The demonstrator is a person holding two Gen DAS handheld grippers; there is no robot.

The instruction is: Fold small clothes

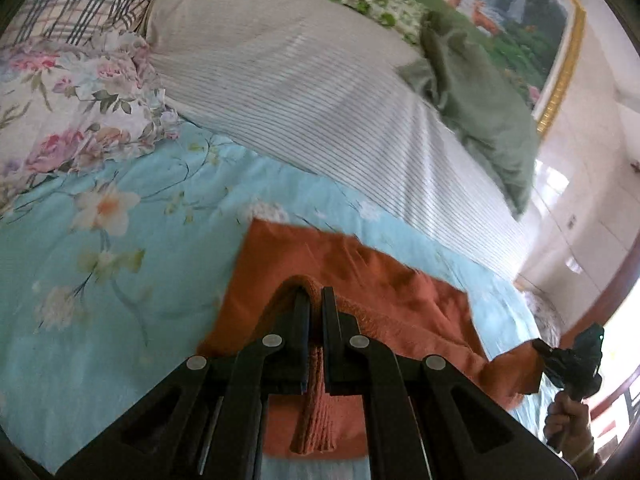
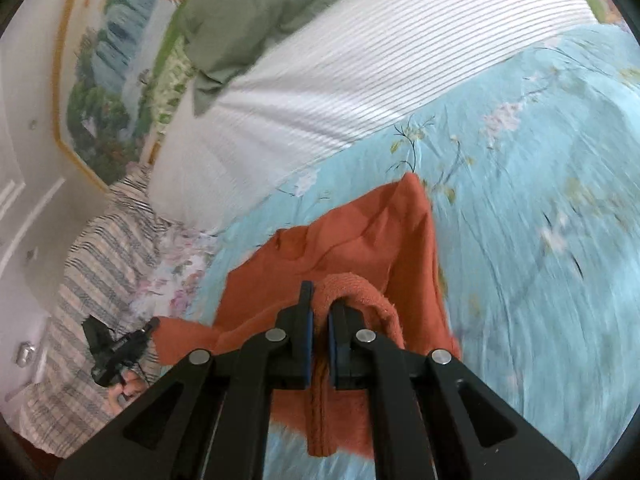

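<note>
Orange garment [image 1: 360,280] lifted at one edge over the bed's blue floral sheet [image 1: 120,280], far end resting on it. Left tongs [image 1: 316,300] clamp a ribbed hem fold; right tongs [image 2: 320,300] clamp another edge. Striped quilt [image 1: 300,92] and green cloth [image 1: 480,100] behind.

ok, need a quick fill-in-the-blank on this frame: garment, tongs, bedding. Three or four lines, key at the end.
1. The garment held up over the bed is ____ in colour.
2. Both the left tongs and the right tongs are shut on its ____ edge.
3. The quilt under it is light ____ with flowers.
4. The pillow behind it has thin ____.

Missing words: orange; ribbed; blue; stripes
</note>
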